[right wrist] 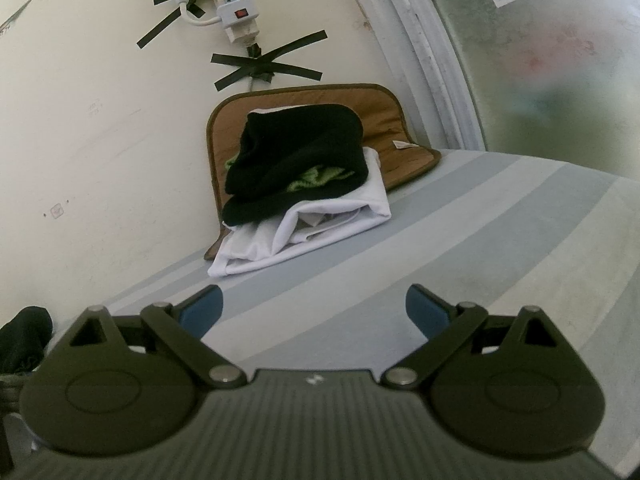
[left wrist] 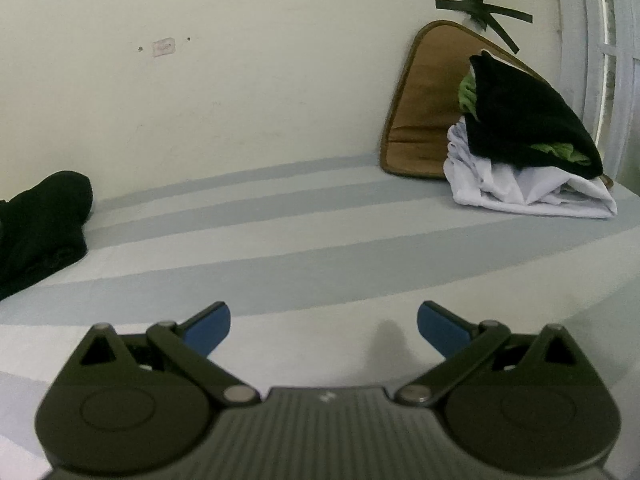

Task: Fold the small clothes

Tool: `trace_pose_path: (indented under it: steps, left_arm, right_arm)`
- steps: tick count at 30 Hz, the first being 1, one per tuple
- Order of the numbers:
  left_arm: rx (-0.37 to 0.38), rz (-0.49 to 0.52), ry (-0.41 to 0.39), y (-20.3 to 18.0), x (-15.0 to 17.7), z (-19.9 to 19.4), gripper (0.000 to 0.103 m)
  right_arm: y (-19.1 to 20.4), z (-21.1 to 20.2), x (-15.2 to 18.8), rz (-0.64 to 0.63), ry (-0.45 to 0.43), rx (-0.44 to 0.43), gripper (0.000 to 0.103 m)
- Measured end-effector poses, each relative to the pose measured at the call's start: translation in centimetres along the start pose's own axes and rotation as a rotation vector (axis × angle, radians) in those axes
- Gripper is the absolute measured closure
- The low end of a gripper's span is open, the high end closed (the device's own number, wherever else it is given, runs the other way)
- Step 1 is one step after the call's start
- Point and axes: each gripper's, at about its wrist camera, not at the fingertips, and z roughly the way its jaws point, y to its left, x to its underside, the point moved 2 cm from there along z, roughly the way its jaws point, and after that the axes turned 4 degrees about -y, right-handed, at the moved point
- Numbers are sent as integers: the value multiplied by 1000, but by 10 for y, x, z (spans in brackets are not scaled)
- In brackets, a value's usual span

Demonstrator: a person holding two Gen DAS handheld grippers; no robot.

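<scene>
Both tools, left tool (left wrist: 323, 328) and right tool (right wrist: 314, 312), are held wide open and empty; the leaning folded pile (right wrist: 300, 184) may be toppled if brushed.

The loose black garment (left wrist: 38, 228) runs off the left edge in both views; the brown cushion (right wrist: 384, 128) sits half hidden behind the clothes stack (right wrist: 300, 184).
</scene>
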Motion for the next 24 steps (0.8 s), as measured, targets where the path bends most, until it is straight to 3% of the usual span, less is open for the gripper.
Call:
trace_pose_path:
  steps: [15, 24]
  left_arm:
    - [-25, 53, -15, -7, 2, -6, 0]
    - [-10, 25, -9, -3, 4, -5, 0]
  right_arm:
    - [0, 0, 0, 0, -1, 0, 3]
    - [0, 0, 0, 0, -1, 0, 3]
